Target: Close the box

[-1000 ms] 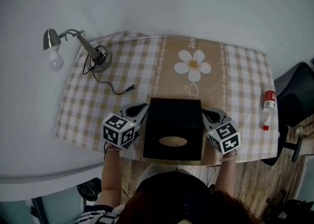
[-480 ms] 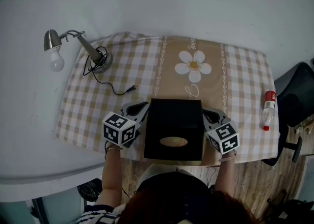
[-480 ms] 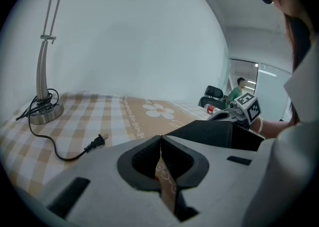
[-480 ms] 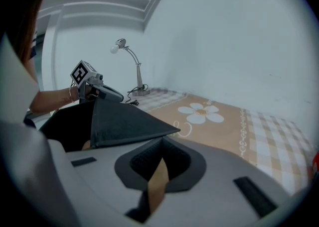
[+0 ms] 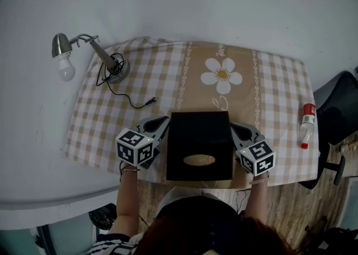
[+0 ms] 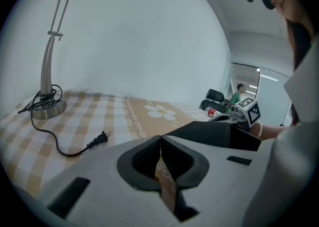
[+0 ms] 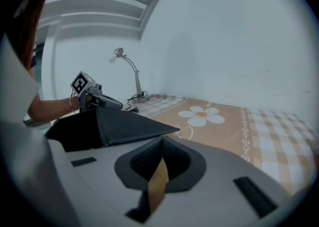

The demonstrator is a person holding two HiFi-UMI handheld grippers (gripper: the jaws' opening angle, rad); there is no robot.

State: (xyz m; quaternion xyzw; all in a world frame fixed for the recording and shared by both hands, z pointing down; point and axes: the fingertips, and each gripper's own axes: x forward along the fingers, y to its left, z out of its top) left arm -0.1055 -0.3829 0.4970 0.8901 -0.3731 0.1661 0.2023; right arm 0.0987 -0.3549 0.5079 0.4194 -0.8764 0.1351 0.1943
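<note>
A black box (image 5: 198, 145) with a tan oval opening in its top stands at the front edge of the checked tablecloth (image 5: 263, 86). My left gripper (image 5: 161, 122) lies close against the box's left side and is shut, with nothing between its jaws. My right gripper (image 5: 235, 128) lies close against the right side, also shut and empty. In the left gripper view the shut left gripper (image 6: 160, 137) points past the box (image 6: 214, 134), which is to its right. In the right gripper view the shut right gripper (image 7: 162, 139) has the box (image 7: 117, 124) to its left.
A metal desk lamp (image 5: 106, 61) stands at the back left, and its black cable ends in a plug (image 5: 150, 100) near the left gripper. A bottle with a red label (image 5: 306, 124) lies at the right edge. A dark chair (image 5: 335, 111) stands beyond it.
Both grippers have shifted only slightly beside the box and stay shut. The box looks a little narrower from above.
</note>
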